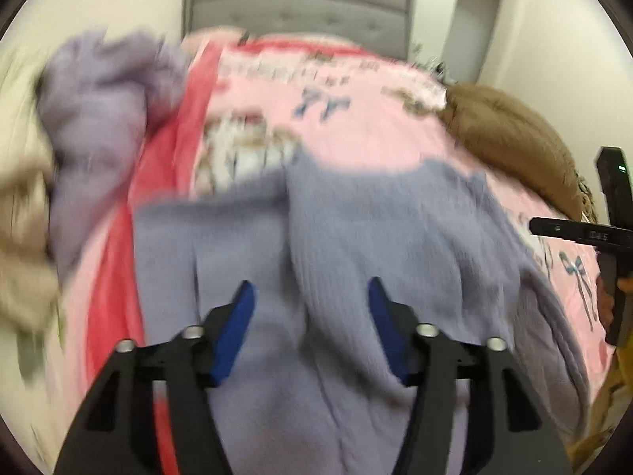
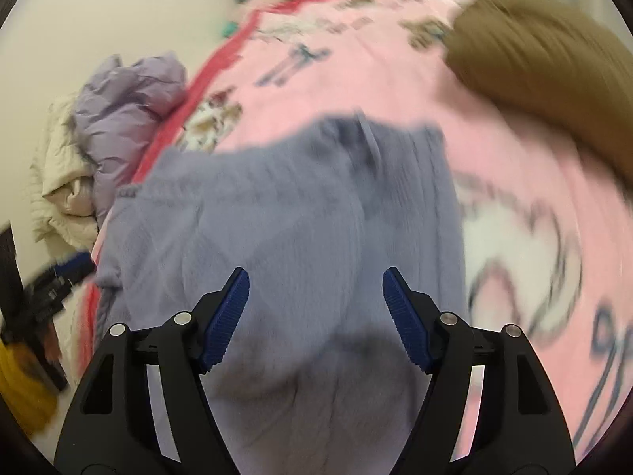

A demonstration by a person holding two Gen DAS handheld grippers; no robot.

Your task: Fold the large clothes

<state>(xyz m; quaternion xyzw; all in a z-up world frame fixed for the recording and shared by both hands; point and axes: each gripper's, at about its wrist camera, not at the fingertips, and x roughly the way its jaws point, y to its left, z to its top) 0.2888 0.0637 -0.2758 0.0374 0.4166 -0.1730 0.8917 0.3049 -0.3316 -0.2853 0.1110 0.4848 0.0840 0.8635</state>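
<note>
A large grey-lilac knitted garment lies spread on a pink printed bedspread. It also shows in the right wrist view. My left gripper is open and empty, its blue pads wide apart just above the garment's near part. My right gripper is open and empty too, hovering over the same garment. The right gripper's black body shows at the right edge of the left wrist view. Both views are motion-blurred.
A lilac puffer jacket and a cream one are piled at the bed's left. A brown garment lies at the right. A grey headboard stands at the back. Dark objects sit at the lower left.
</note>
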